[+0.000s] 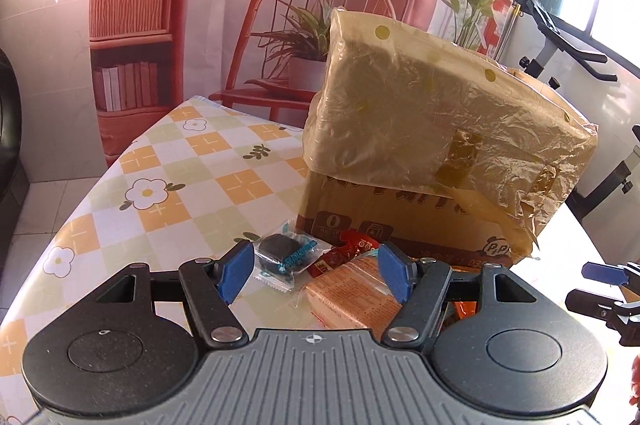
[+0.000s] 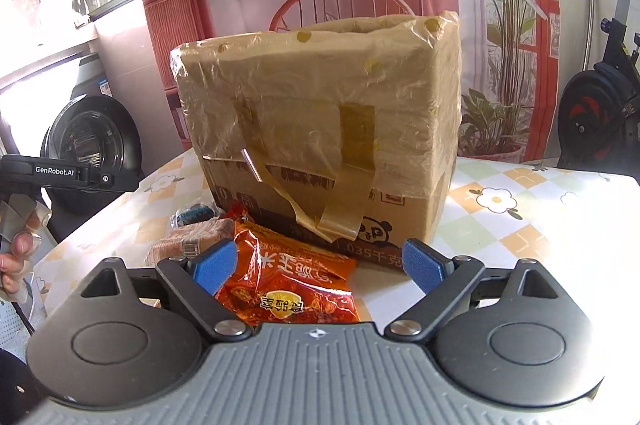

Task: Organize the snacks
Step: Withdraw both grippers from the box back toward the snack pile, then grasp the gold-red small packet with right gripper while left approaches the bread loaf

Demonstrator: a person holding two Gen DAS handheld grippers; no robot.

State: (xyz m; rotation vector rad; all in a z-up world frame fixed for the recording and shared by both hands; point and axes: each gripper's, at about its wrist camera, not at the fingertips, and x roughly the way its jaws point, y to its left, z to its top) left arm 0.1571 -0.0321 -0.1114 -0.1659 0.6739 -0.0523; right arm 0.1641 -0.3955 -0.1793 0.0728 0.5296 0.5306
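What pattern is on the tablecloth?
Orange, green and white checks with white flowers on the tablecloth; clearest in the left wrist view.

The black left hand-held gripper (image 2: 86, 174) reads "GenRobot.AI", and the plastic-wrapped brown cardboard box (image 2: 404, 225) shows "035" beside a panda logo.

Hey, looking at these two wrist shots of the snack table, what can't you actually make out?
- Inside of the cardboard box: hidden in both views; only its plastic-wrapped outer walls show.
- Orange snack bag: near end hidden under the right gripper body, right wrist view.
- Biscuit pack: print too small to read, near end hidden by the left gripper, left wrist view.
- Table behind the box: blocked by the box.
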